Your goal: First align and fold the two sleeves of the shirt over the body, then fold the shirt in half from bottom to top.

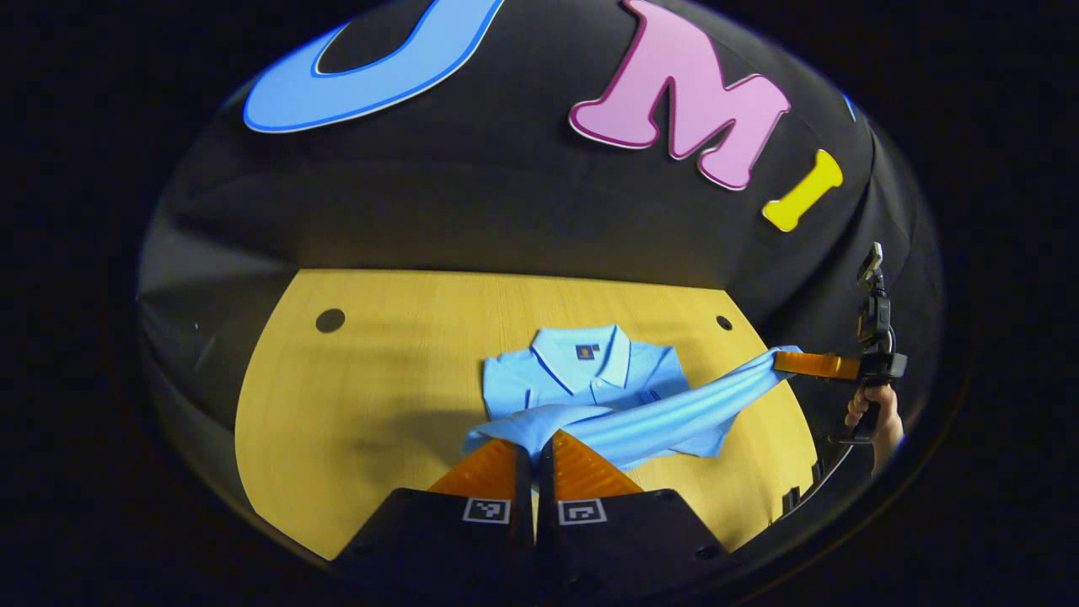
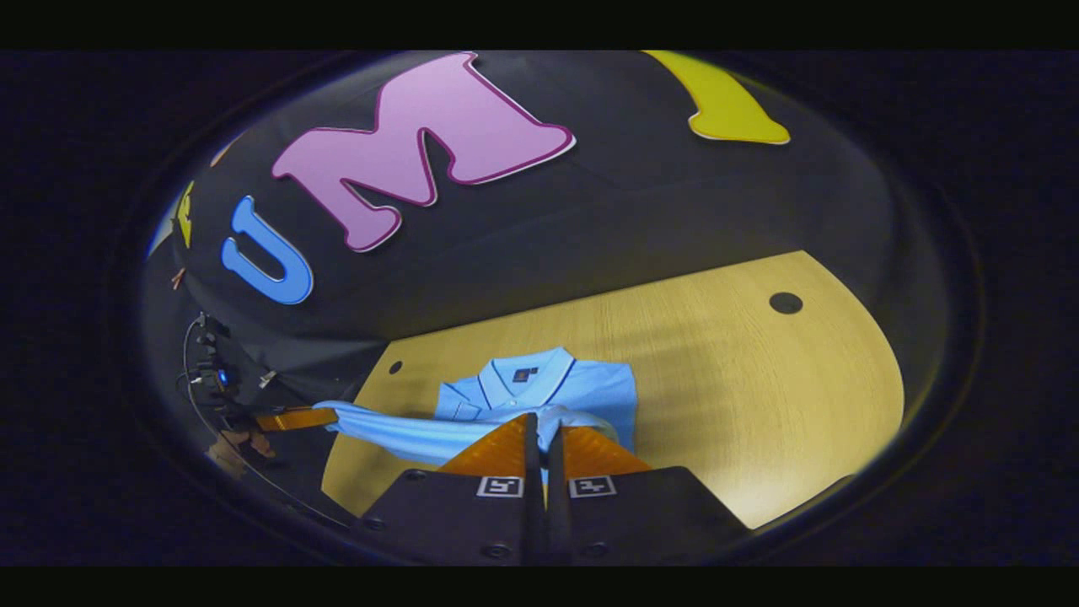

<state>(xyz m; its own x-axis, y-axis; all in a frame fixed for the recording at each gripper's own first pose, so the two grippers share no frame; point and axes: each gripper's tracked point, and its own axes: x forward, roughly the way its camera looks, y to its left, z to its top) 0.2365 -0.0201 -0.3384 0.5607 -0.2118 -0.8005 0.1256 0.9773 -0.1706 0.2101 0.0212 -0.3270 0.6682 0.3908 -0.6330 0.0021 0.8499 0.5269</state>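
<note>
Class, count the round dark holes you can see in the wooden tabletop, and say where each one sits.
2. One hole lies near the table's far left corner in the left gripper view, the other hole near its far right corner, beyond the shirt. More may be hidden.

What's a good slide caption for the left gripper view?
Both tools pinch the blue shirt's lifted hem, left tool near, right tool far, above the wooden table.

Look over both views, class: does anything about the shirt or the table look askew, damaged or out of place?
Nothing looks damaged or spilled. The blue shirt lies collar-up on the wooden table. Its lower edge is lifted and stretched taut between the left gripper and the right gripper, mid-fold, so it hangs slightly slanted rather than flat.
</note>
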